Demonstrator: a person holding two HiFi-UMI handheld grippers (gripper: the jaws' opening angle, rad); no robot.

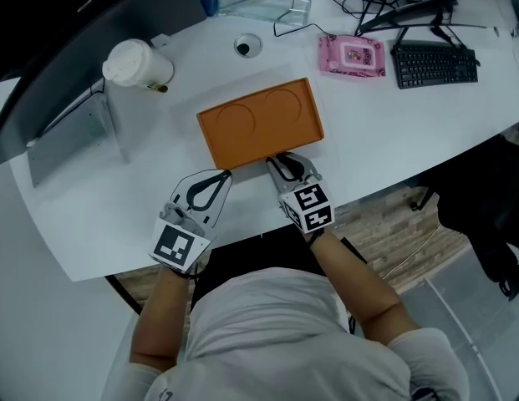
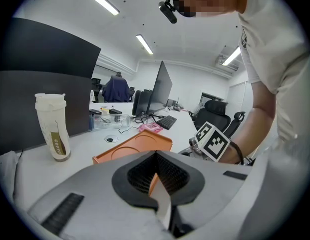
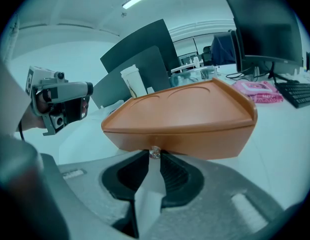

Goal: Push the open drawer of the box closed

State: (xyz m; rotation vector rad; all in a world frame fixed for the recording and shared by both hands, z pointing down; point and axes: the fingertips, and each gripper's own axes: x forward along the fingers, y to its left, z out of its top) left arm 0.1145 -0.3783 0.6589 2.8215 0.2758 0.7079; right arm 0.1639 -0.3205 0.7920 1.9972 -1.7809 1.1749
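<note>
A flat orange box (image 1: 259,124) with two round recesses in its top lies on the white table (image 1: 92,215). In the right gripper view its front face (image 3: 194,139) looks flush, with a small shiny drawer knob (image 3: 155,152) at the middle. My right gripper (image 1: 278,160) is at that front face, its tips closed on the knob (image 3: 154,157). My left gripper (image 1: 221,175) rests shut and empty on the table just off the box's near left corner. From the left gripper view the box (image 2: 135,151) lies beyond the closed tips (image 2: 155,156).
A lidded paper cup (image 1: 134,63) stands at the back left beside a dark monitor (image 1: 83,32). A pink pack (image 1: 353,55) and a black keyboard (image 1: 435,63) lie at the back right. A cable grommet (image 1: 247,47) sits behind the box. The table's curved front edge runs under my wrists.
</note>
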